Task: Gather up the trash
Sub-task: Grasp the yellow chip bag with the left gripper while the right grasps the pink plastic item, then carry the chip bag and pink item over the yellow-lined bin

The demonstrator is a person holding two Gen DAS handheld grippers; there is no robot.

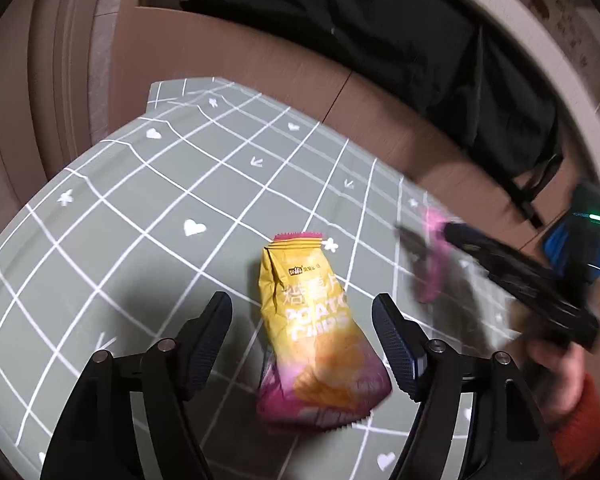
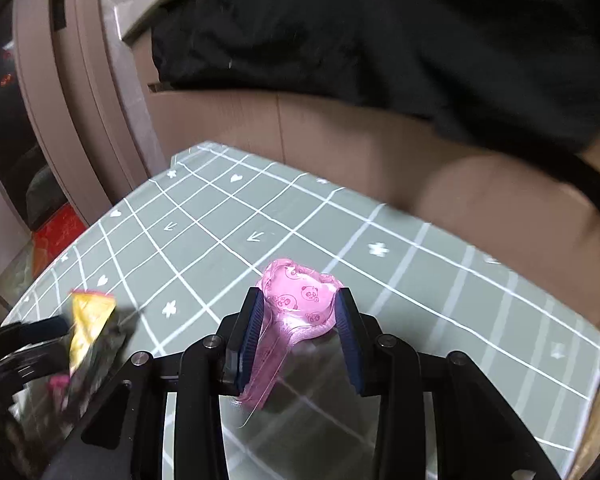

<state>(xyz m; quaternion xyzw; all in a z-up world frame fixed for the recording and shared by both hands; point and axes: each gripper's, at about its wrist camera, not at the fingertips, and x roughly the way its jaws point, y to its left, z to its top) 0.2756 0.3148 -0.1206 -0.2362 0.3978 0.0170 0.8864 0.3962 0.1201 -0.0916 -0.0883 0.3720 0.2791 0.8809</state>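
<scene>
Grey checked desk (image 1: pixel 140 208), largest here, carrying a yellow chip bag (image 1: pixel 312 320) lying flat between the spread, released fingers of the left gripper (image 1: pixel 302 308), untouched by either pad. Smaller, off to the right: pink panda wrapper (image 2: pixel 300 304) clenched between the right gripper (image 2: pixel 298 300) fingers.

A yellow potato chip bag (image 1: pixel 316 332) with a pink bottom and pink serrated top edge lies flat and crumpled on the grey-green gridded tabletop (image 1: pixel 140 208), its length running near to far. To its right, a pink translucent wrapper (image 2: pixel 296 312) printed with panda faces is raised off the tabletop, pinched and creased.
</scene>
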